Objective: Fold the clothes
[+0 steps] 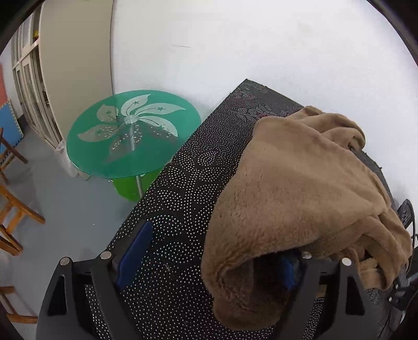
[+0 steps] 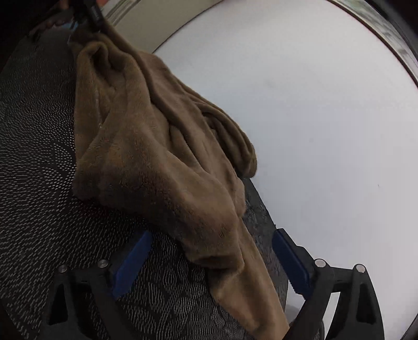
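A brown fleece garment point(image 1: 300, 188) lies crumpled on a black table with a white dotted pattern point(image 1: 177, 188), toward its far right edge. My left gripper point(image 1: 214, 243) is open wide. Its left blue pad point(image 1: 133, 251) is bare over the table, and a fold of the garment drapes over its right pad point(image 1: 287, 272). In the right wrist view the garment point(image 2: 146, 146) spreads across the dotted table point(image 2: 39, 209), and a narrow strip of it runs between the fingers of my right gripper point(image 2: 213, 231), which is open and not touching it with either pad.
A round green glass table point(image 1: 130, 136) stands on the grey floor beyond the table's left edge. Wooden chairs point(image 1: 15, 209) sit at far left, cabinets point(image 1: 34, 91) behind them. A white wall point(image 2: 326, 117) rises behind the table. The left gripper's body point(image 2: 90, 14) shows at top left.
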Motion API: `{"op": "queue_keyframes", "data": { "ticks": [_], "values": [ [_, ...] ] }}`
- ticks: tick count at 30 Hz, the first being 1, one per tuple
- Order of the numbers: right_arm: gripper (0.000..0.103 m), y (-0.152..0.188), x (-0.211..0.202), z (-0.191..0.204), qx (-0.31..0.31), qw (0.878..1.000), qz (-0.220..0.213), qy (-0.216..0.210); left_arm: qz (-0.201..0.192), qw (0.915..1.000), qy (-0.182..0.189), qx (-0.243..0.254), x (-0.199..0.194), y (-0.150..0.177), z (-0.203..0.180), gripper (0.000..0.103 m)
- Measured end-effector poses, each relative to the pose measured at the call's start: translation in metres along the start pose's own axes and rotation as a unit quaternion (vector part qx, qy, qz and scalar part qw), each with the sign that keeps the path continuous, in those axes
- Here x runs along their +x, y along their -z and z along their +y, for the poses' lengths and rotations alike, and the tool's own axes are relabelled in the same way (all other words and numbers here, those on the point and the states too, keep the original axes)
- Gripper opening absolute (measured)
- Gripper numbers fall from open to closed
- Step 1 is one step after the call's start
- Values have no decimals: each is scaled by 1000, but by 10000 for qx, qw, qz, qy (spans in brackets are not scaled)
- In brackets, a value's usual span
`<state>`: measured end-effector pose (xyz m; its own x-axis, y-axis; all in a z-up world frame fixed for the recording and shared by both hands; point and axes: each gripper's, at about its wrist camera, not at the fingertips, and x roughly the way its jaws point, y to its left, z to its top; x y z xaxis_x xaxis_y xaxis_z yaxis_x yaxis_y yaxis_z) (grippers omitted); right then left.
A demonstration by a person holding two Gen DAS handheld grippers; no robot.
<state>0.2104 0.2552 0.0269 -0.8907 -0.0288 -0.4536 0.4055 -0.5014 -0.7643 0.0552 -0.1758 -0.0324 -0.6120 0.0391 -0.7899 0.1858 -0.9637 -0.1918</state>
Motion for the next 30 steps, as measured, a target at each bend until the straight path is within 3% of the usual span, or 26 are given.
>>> {"op": "queue_keyframes", "data": {
  "ticks": [2, 4, 6, 8, 9, 11, 12, 13, 16, 20, 23, 24, 27, 28, 30],
  "values": [
    [92, -9, 12, 4, -53, 9999, -54, -113, 61, 9999, -28, 95, 4, -3, -2, 91],
    [78, -18, 21, 5, 146, 9997, -23, -168, 122, 9998, -12, 151, 7, -6, -5, 94],
    [33, -28, 30, 7, 346, 9992, 7, -223, 166, 9997, 83, 169, 10, -10, -6, 94],
    [24, -38, 39, 9, 545, 9981, 38, -278, 186, 9991, 389, 29, 10, -13, -5, 94],
    [22, -42, 40, 7, 674, 9974, 16, -244, 193, 9980, 591, -74, 10, -14, -4, 92],
    [21, -46, 23, -10, 1086, 9937, -219, 146, 208, 9944, 995, -281, 9, -16, -3, 66],
    [20, -49, 15, -18, 1290, 9905, -337, 340, 193, 9922, 1174, -375, 8, -17, -3, 42],
    [20, -51, 7, -26, 1493, 9863, -454, 534, 137, 9903, 1309, -452, 4, -18, -5, 31],
    [18, -55, -22, -49, 1975, 9704, -793, 1137, -176, 9865, 1557, -477, -13, -19, -14, 14],
    [12, -53, -68, -75, 2383, 9431, -1223, 1970, -751, 9701, 2230, -588, -55, -23, -26, 13],
    [12, -52, -102, -95, 2672, 9156, -1536, 2581, -1054, 9630, 2441, -443, -83, -25, -39, 13],
    [5, -52, -113, -102, 2765, 9052, -1638, 2781, -1132, 9607, 2505, -397, -92, -25, -42, 13],
    [3, -49, -163, -108, 2858, 8764, -2019, 3309, -1318, 9566, 2592, -174, -115, -18, -48, 13],
    [3, -48, -181, -109, 2881, 8741, -2113, 3291, -1319, 9599, 2472, -84, -117, -14, -51, 13],
    [4, -46, -180, -108, 2855, 8938, -2115, 2737, -1308, 9690, 2098, 1, -116, -7, -52, 13]
  ]
}}
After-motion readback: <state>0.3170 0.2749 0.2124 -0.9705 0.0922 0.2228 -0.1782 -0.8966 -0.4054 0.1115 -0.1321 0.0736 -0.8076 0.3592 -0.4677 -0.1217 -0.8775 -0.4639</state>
